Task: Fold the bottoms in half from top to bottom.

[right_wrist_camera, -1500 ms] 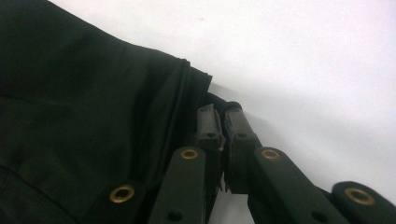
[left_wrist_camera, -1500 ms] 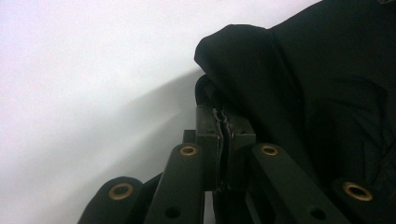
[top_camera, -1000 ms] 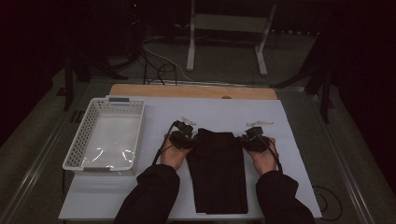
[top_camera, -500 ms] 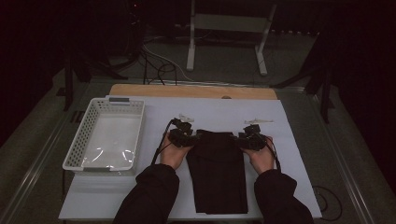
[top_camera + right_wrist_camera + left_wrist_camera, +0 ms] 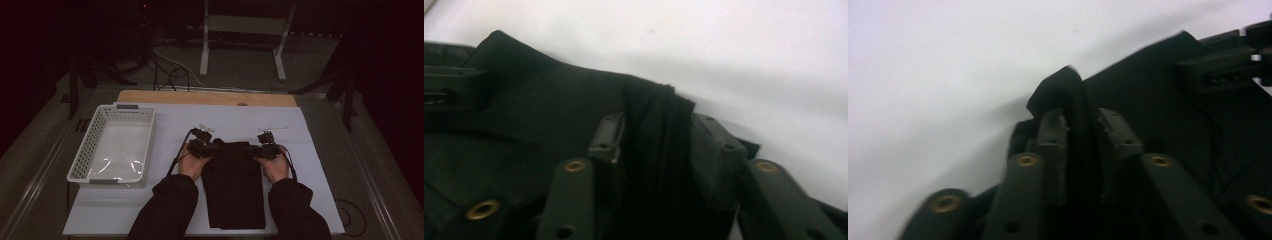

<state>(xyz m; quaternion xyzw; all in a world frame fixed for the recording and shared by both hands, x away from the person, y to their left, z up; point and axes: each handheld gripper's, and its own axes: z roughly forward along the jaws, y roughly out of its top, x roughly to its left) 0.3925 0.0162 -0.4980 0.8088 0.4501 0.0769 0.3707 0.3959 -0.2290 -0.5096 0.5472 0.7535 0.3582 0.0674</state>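
A black cloth (image 5: pixel 234 184), folded long, lay on the white sheet (image 5: pixel 310 150) in the middle of the table, w/ its near end by the person's side and its far end between the two hands.

The left gripper (image 5: pixel 201 145) was at the far left corner of the cloth. In the left gripper view its jaws had just been closing, and a bunched-up bit of the cloth (image 5: pixel 1075 115) stuck up between them. The pads (image 5: pixel 1053 145) pressed on it from both sides, so the jaws were almost closed w/ cloth pinched tight.

The right gripper (image 5: pixel 264 146) was at the far right corner. In the right gripper view its jaws had just been closing too. A thick fold of the cloth (image 5: pixel 656 135) sat between them. The jaws stood a bit wider than the left ones, and both pads (image 5: pixel 709 150) touched the fold, so it was pinched.

A white basket (image 5: pixel 85 165) sat on the left of the sheet, well apart from the cloth.
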